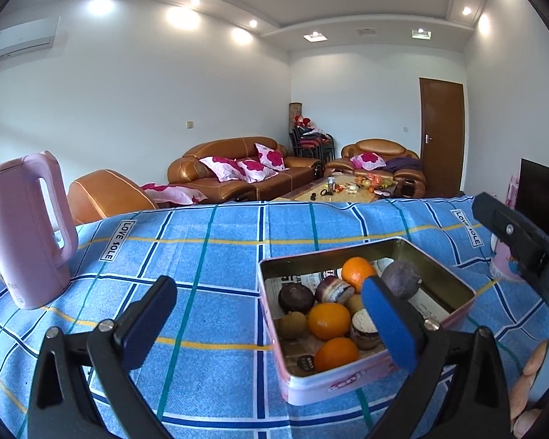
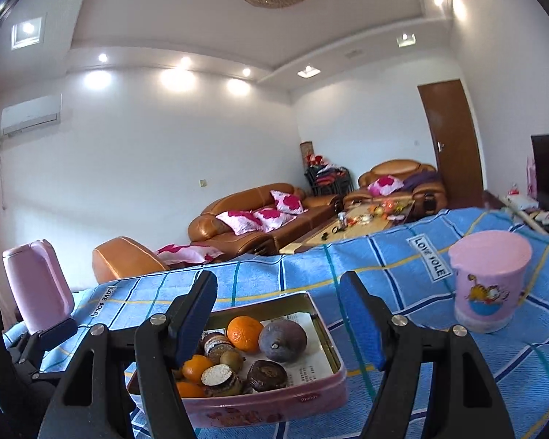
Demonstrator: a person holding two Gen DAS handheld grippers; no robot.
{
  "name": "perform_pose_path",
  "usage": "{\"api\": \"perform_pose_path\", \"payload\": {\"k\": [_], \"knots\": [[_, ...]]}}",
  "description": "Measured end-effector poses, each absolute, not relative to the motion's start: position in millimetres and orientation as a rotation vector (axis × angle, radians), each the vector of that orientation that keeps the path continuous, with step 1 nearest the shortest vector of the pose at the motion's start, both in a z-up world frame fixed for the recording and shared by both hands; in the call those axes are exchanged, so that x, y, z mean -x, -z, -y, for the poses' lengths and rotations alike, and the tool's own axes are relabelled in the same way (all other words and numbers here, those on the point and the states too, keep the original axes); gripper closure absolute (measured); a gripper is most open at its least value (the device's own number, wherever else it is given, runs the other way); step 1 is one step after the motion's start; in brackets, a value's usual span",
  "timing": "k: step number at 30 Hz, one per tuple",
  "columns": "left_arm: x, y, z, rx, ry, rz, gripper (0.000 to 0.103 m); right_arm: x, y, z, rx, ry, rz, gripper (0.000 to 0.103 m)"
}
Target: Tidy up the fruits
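A pink rectangular tin (image 1: 351,384) stands on the blue checked tablecloth. It holds three oranges (image 1: 329,321), a dark purple passion fruit (image 1: 400,280), small brown-green fruits (image 1: 292,325) and round cakes (image 1: 296,297). The tin also shows in the right wrist view (image 2: 274,404), with the passion fruit (image 2: 282,340) and an orange (image 2: 244,333). My left gripper (image 1: 271,323) is open and empty, just left of and over the tin's near side. My right gripper (image 2: 278,323) is open and empty above the tin; part of it shows at the right of the left wrist view.
A pink kettle (image 1: 25,234) stands at the table's left, also in the right wrist view (image 2: 38,287). A pink cup (image 2: 488,280) with a cartoon print stands upside down to the right of the tin. Sofas, a coffee table and a door lie beyond the table's far edge.
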State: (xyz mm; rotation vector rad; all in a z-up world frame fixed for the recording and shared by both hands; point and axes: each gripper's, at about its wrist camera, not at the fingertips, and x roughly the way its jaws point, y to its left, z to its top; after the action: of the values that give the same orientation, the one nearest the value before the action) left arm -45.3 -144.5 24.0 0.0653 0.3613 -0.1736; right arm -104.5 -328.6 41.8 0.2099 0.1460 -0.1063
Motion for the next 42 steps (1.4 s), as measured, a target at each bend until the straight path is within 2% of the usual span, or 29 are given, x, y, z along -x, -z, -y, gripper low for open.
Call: {"api": "perform_pose_path", "payload": {"k": [42], "knots": [[42.5, -22.0, 143.0, -0.063, 0.167, -0.389, 0.0, 100.0, -41.4, 317.5, -0.158, 0.131, -0.173, 0.032]]}}
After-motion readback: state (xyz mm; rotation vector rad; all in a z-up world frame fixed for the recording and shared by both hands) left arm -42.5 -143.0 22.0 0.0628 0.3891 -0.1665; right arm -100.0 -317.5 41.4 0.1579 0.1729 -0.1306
